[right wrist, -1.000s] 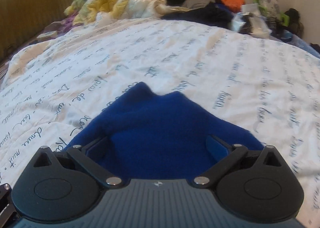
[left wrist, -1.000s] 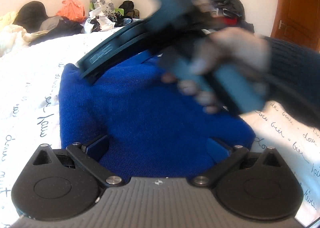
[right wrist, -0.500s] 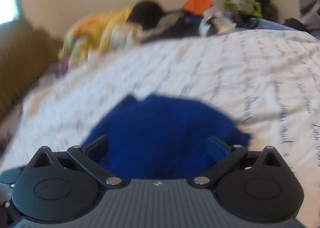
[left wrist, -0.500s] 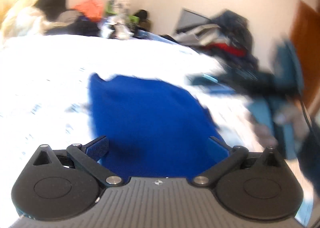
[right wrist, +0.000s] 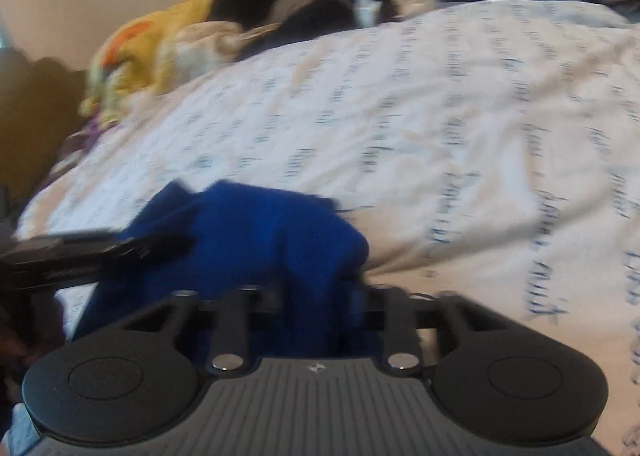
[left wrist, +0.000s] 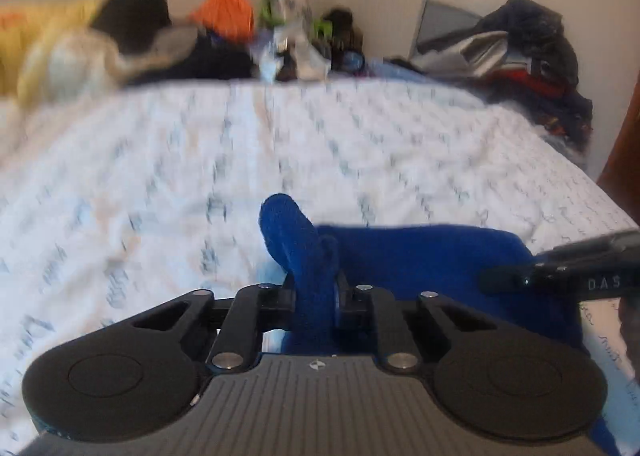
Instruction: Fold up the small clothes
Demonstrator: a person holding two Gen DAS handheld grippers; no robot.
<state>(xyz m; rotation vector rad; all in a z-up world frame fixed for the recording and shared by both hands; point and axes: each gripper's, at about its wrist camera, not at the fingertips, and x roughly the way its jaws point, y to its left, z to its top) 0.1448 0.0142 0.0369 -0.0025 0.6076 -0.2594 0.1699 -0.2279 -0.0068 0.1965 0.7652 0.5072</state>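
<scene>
The blue knit garment [left wrist: 420, 268] lies on the bed [left wrist: 280, 143], on its white cover printed with lines of script, at the near edge just in front of both cameras. The left gripper [left wrist: 316, 296] has just been closing; its fingers are now drawn in tight on a bunched fold of the blue garment, which sticks up between them as a rounded lump. To the right of that fold the rest of the cloth spreads flat across the cover, and the other tool's dark tip pokes in over it from the right edge of the frame.

The right gripper [right wrist: 320, 304] has likewise just been closing and its fingers pinch another gathered part of the same garment — the cloth humps up ahead of them, blurred. The left tool reaches in over the blue garment from the left side of this view.

Behind the garment, along the far side of the bed, sits a heap of clothes [left wrist: 224, 23] — yellow, black, orange.
</scene>
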